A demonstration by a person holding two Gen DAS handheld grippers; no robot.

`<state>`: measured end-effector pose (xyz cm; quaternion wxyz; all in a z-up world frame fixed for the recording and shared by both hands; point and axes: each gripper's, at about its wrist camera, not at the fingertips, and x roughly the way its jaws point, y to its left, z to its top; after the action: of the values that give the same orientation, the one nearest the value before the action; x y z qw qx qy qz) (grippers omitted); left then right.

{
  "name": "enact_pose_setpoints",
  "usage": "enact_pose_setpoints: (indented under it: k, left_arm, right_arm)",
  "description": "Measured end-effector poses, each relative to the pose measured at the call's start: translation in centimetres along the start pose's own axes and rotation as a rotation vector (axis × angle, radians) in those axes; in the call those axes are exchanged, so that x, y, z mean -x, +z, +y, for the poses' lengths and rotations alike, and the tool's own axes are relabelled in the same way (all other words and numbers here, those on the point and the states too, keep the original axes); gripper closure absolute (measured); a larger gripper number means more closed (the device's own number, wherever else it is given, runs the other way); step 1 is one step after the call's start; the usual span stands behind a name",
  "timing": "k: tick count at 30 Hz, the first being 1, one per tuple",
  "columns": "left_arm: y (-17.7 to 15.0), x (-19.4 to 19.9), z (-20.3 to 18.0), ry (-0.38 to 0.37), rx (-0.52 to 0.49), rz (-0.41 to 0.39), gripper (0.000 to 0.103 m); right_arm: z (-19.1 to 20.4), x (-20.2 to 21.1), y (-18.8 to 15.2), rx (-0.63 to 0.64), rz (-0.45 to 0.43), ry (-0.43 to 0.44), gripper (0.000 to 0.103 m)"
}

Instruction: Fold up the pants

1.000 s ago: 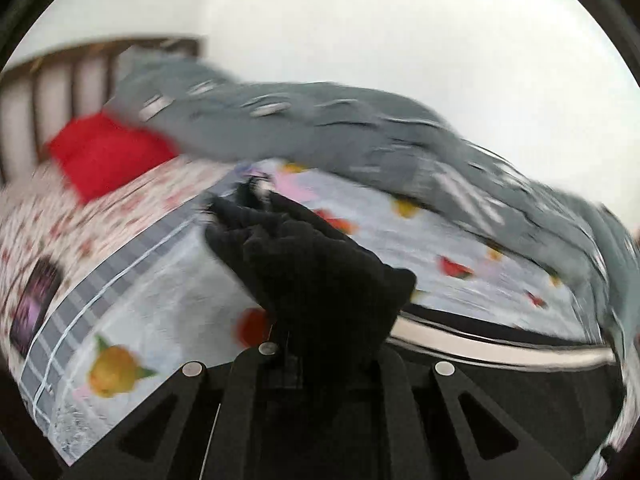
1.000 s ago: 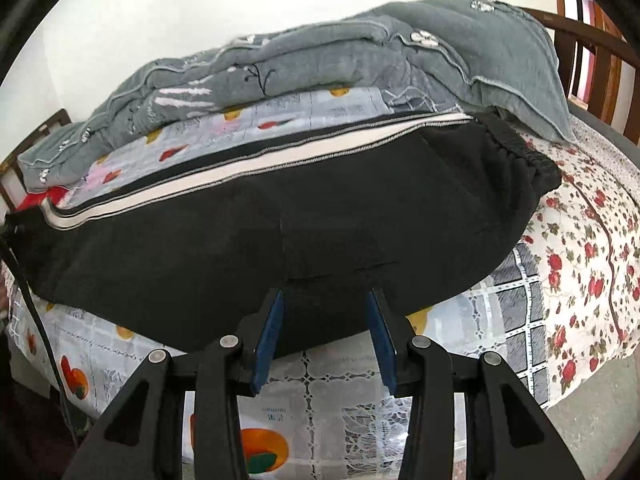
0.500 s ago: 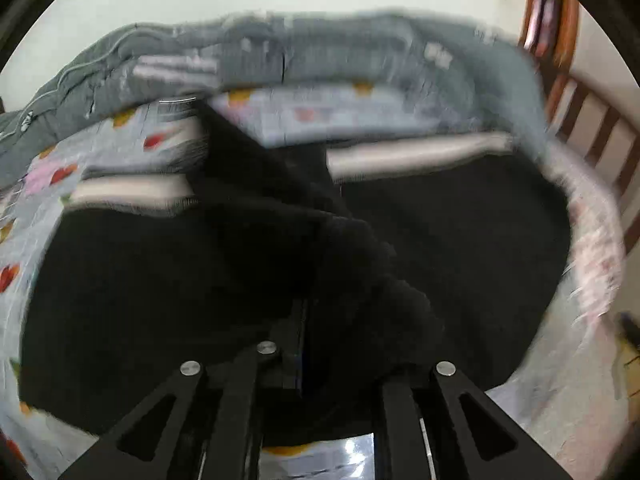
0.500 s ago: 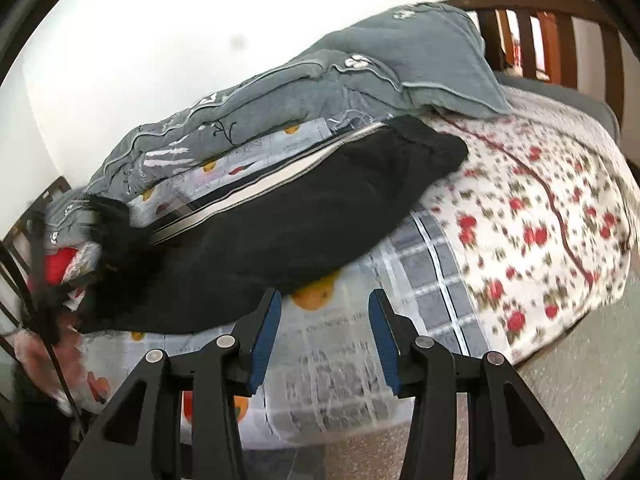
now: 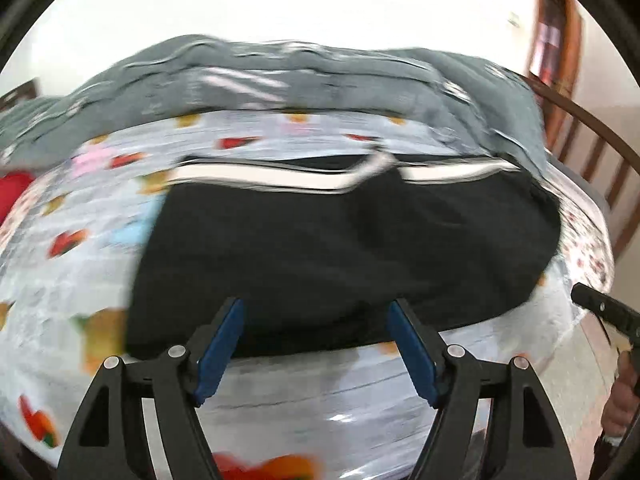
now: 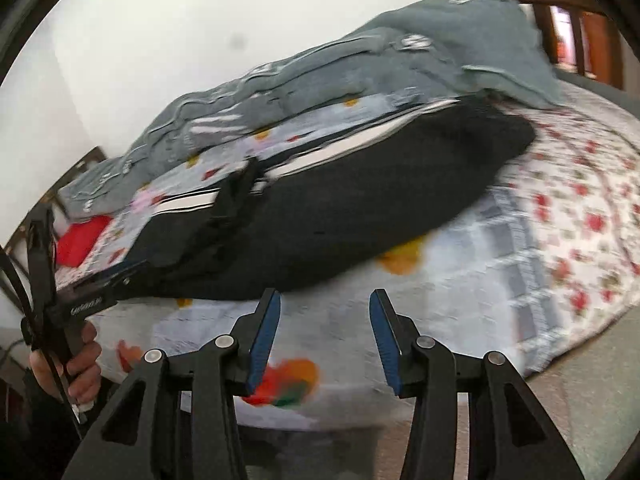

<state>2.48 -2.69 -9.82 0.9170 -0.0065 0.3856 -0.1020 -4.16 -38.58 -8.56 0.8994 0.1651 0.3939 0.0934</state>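
Observation:
The black pants [image 5: 340, 248] with a white side stripe lie folded over on the bed, also in the right wrist view [image 6: 360, 208]. My left gripper [image 5: 316, 312] is open and empty, its blue pads just above the near edge of the pants. My right gripper [image 6: 324, 304] is open and empty, hovering in front of the pants over the fruit-print sheet. The left gripper also shows from the side at the left of the right wrist view [image 6: 224, 216], over the left end of the pants.
A grey quilt [image 5: 280, 80] is bunched along the wall behind the pants. A red pillow [image 6: 80, 236] lies at the far left. The floral bedspread [image 6: 580, 208] covers the right side. The wooden bed frame [image 5: 592, 136] stands at the right.
My left gripper carried the pants leg rightwards over the rest of the pants, let go and opened. My right gripper pulled back from the pants and stayed open.

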Motion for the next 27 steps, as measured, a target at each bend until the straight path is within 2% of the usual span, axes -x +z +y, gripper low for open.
enact_pose_setpoints:
  k: [5, 9, 16, 21, 23, 25, 27]
  left_arm:
    - [-2.3, -0.1, 6.7, 0.127, 0.046, 0.042, 0.029]
    - [-3.9, -0.7, 9.9, 0.139, 0.076, 0.085, 0.029]
    - [-3.5, -1.8, 10.3, 0.124, 0.075, 0.055, 0.029]
    - [-3.1, -3.1, 10.1, 0.126, 0.06, 0.058, 0.029]
    - [-2.7, -2.9, 9.9, 0.104, 0.062, 0.043, 0.029]
    - [-2.5, -2.2, 9.6, 0.048, 0.063, 0.011, 0.029]
    - [-2.4, -2.1, 9.1, 0.046, 0.053, 0.001, 0.029]
  right_arm:
    - [3.7, -4.7, 3.0, 0.021, 0.042, 0.102, 0.057]
    - [6.4, -7.8, 5.4, 0.031, 0.051, 0.159, 0.057]
    - [8.1, -13.5, 7.6, 0.013, 0.122, 0.1, 0.058]
    - [8.6, -14.4, 7.2, 0.044, 0.131, 0.105, 0.059]
    - [8.8, -14.6, 7.0, 0.053, 0.135, 0.101, 0.059]
    - [9.0, -14.8, 6.8, 0.058, 0.142, 0.097, 0.059]
    - [9.0, -15.0, 6.6, 0.06, 0.149, 0.09, 0.059]
